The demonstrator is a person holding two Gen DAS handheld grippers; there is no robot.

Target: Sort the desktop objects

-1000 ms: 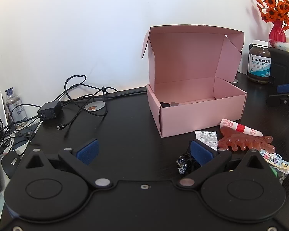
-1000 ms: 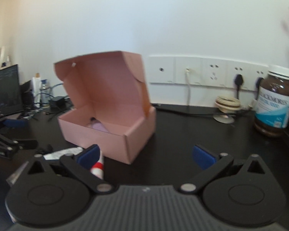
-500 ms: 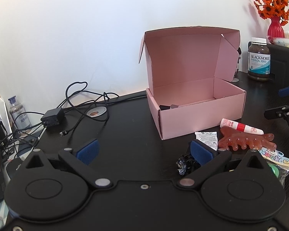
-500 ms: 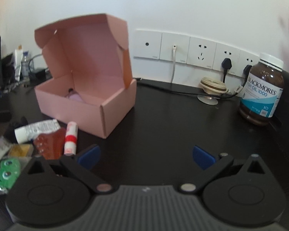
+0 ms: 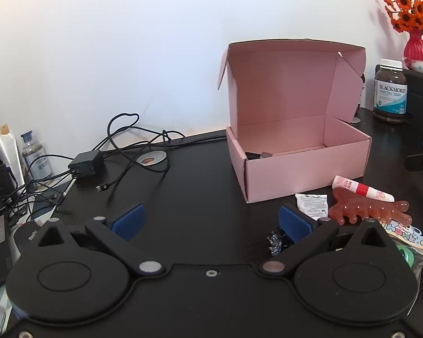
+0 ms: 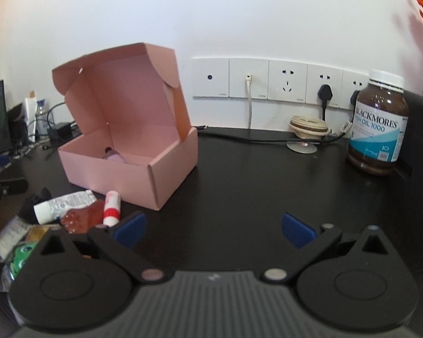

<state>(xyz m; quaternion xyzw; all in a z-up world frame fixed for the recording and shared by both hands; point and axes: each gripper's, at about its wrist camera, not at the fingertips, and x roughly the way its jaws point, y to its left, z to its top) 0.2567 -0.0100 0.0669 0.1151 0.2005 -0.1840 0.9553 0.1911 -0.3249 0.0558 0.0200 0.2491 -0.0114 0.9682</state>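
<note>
Black counter (image 5: 200,186) against a white wall. Pink box (image 5: 301,166) at 1 o'clock, lid up to receive things. Tube (image 5: 362,190), comb (image 5: 369,211) and packets heaped at 3 o'clock, just beside it, awaiting sorting. Left gripper (image 5: 211,221) and right gripper (image 6: 213,229) spread wide, empty, ready to pick.
</note>
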